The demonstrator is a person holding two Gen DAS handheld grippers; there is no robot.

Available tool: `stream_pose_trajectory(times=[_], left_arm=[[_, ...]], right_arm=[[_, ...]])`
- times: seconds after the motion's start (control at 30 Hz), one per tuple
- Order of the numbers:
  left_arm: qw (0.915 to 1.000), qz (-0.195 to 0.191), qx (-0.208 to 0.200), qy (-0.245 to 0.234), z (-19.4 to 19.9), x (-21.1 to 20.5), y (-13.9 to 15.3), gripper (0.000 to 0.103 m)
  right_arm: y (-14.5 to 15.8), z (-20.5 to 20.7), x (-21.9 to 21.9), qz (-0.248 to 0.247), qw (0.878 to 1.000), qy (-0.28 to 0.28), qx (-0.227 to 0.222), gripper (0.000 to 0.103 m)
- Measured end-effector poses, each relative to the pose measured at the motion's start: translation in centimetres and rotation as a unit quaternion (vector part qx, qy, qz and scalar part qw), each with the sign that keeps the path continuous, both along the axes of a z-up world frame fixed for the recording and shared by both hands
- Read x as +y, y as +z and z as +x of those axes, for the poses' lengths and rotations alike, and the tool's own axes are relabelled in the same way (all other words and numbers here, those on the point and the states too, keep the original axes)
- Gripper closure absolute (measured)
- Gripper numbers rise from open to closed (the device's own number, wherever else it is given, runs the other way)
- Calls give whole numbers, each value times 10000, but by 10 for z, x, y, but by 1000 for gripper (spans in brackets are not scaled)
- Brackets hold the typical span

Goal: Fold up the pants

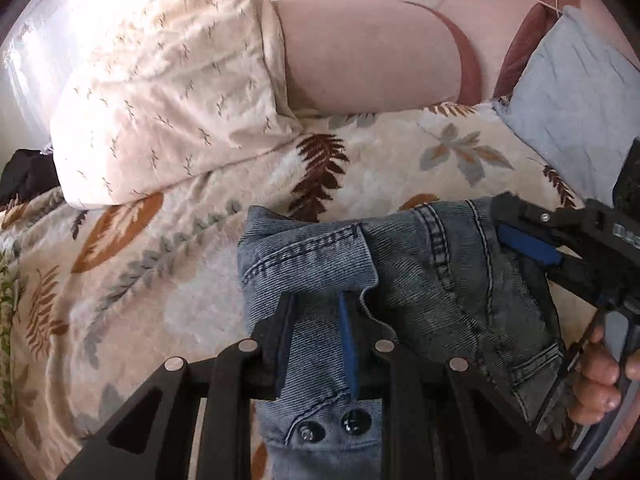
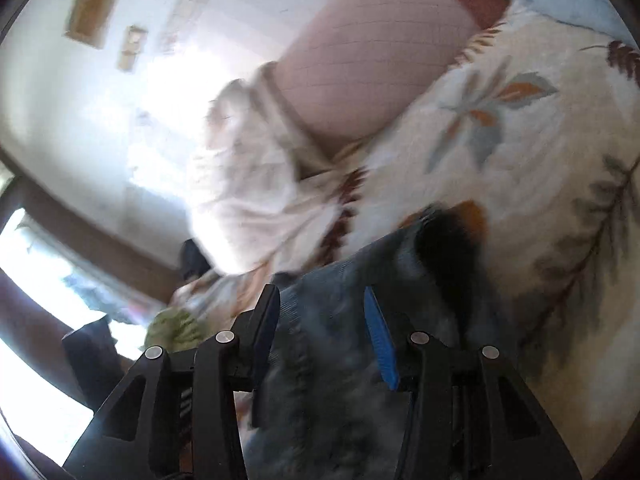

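A pair of blue denim jeans is lying bunched on a bed, on a cream blanket printed with brown, orange and grey leaves. The waistband end with two dark metal buttons is sitting close under the left wrist camera.

The left gripper is pinching a fold of the denim near the waistband: its two black fingers with blue pads are standing only slightly apart, with the cloth pressed between them.

The right gripper is reaching in from the right side of the left wrist view, where the hand holding its handle is showing at the edge. In its own blurred view the jaws are standing partly open, wider than the left pair. Denim is lying between the blue pads, and there is a gap between the cloth and the right-hand pad, so the pads are not pressing on it.

Behind the jeans, a cream pillow with a small grey sprig pattern is leaning against a pink padded headboard. A pale blue pillow is lying at the right. A dark item is sitting at the far left edge of the bed; what it is cannot be told.

No brand name, label or readable writing is showing on the jeans, the bedding or the grippers; the small marks on the right gripper's body are too blurred to read.
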State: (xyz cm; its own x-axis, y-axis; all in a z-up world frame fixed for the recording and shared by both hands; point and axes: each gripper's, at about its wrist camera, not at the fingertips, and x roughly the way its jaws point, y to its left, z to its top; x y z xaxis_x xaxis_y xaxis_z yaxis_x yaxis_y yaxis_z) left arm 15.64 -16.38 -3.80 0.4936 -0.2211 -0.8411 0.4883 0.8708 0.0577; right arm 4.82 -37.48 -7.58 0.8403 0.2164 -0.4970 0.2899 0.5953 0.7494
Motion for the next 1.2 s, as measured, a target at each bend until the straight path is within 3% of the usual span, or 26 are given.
stream_pose_trajectory(times=[0.17, 0.4, 0.47, 0.57, 0.6, 0.67, 0.73, 0.8, 0.87, 0.93, 1.03, 1.2], left_arm=[[9988, 461, 114, -122, 6, -18, -22, 80], [9965, 806, 114, -176, 10, -28, -29, 79], [9975, 702, 27, -56, 6, -22, -20, 77], [9987, 467, -98, 150, -10, -6, -2, 75], [9986, 418, -221, 223, -19, 1, 7, 73], [9973, 341, -572, 320, -41, 14, 26, 47], [9944, 224, -947, 411, -63, 28, 46, 32], [9906, 94, -1285, 450, -85, 42, 66, 25], [9876, 79, -1490, 497, -101, 54, 81, 10], [9832, 65, -1731, 569, -119, 67, 95, 3], [9774, -101, -2030, 586, -141, 89, 111, 0], [9705, -287, -2281, 730, -163, 116, 121, 0]], right_arm=[[-37, 6, -26, 754, 9965, -229, 273, 66], [-33, 11, -7, -2, 9983, -218, 549, 67], [-28, 9, -5, 19, 9978, -262, 605, 67], [-9, -3, 2, -61, 9974, -341, 624, 57], [4, -11, 7, -248, 9975, -344, 568, 57], [24, -21, 16, -567, 9968, -362, 430, 56], [49, -43, 29, -923, 9943, -497, 173, 55], [67, -63, 43, -1185, 9910, -623, -56, 52], [86, -82, 61, -1505, 9850, -823, -199, 42], [102, -100, 85, -1914, 9759, -1001, -326, 32], [114, -122, 119, -2476, 9618, -1077, -451, 30], [115, -148, 156, -2892, 9475, -1293, -431, 24]])
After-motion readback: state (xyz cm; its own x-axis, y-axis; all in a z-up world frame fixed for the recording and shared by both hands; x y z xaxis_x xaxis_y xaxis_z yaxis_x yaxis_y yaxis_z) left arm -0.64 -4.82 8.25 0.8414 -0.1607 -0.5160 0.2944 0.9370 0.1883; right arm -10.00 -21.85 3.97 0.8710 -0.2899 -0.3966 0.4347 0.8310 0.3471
